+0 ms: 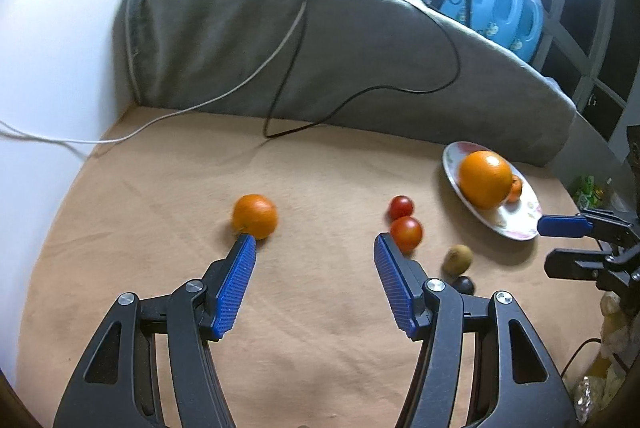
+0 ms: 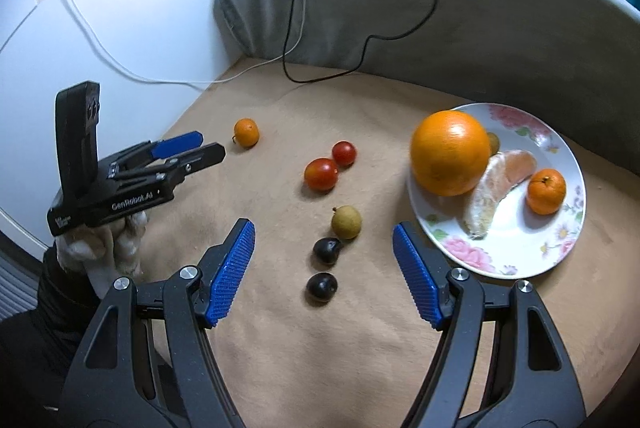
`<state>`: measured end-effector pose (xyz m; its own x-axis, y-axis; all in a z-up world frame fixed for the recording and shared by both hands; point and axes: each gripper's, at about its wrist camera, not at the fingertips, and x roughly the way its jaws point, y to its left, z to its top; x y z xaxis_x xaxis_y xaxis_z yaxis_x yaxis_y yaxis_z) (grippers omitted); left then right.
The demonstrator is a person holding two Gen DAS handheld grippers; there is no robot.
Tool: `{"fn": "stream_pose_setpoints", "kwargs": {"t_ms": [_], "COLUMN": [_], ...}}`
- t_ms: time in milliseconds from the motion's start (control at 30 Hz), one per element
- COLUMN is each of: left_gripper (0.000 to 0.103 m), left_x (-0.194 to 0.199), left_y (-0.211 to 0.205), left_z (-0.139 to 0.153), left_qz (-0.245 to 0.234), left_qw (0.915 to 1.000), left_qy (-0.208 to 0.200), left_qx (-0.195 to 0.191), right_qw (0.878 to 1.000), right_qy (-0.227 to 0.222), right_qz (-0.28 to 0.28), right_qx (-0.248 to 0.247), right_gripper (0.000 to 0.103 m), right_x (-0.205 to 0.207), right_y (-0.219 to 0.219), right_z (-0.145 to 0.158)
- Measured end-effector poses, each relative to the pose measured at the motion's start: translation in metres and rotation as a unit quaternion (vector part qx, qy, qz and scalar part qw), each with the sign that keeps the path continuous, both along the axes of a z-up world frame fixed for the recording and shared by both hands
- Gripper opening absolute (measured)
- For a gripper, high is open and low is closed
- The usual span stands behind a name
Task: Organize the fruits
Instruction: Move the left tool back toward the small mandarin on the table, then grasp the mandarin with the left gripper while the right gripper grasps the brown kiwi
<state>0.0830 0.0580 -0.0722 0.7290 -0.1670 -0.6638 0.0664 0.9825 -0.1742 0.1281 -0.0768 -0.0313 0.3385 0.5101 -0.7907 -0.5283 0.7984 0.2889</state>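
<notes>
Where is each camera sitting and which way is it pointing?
Left wrist: on the left gripper, looking forward over the cloth at a small orange; its open fingers show.
Right wrist: on the right gripper, facing the loose fruit; its open fingers and the gloved left hand show.
Shared: plate, tomatoes.

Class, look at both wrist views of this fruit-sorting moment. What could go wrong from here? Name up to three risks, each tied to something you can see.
1. The small orange sits at the tip of the open left gripper, outside its fingers; a push forward may roll it away.
2. The two tomatoes touch, so gripping one may knock the other.
3. The plate is crowded; the large orange could roll when more fruit arrives.
</notes>
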Motion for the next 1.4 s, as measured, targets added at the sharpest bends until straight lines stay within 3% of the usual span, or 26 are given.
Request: {"fn": "stream_pose_setpoints", "kwargs": {"t_ms": [267, 400, 500, 600, 1400], "left_gripper": [0.061, 0.061, 0.061, 0.061, 0.059], "left_x": [0.009, 0.014, 0.018, 0.023, 0.060], "left_y": [0.021, 0.026, 0.029, 0.031, 0.027], "left_z": [-0.010, -0.012, -0.014, -0.017, -0.037], "left_qz": [0.016, 0.019, 0.019, 0.018, 0.007], "left_qw": [0.9998, 0.9997, 0.9997, 0.9997, 0.9991], "left_qy": [0.009, 0.012, 0.013, 0.017, 0.041], "left_qx": [0.001, -0.003, -0.002, -0.003, -0.009], "right_qw": [1.000, 0.999, 0.999, 0.998, 0.997], "right_qy": [0.011, 0.011, 0.005, 0.003, 0.038], "right_qz": [-0.002, 0.003, 0.007, 0.008, -0.016], "right_qx": [-0.014, -0.030, -0.049, -0.066, -0.061], "right_gripper": [0.074, 0.061, 0.060, 0.050, 0.040], "right_x": [0.005, 0.006, 0.006, 0.008, 0.036], "right_y": [0.011, 0.019, 0.026, 0.031, 0.033], "right_z": [-0.015, -0.024, -0.031, -0.039, -0.063]}}
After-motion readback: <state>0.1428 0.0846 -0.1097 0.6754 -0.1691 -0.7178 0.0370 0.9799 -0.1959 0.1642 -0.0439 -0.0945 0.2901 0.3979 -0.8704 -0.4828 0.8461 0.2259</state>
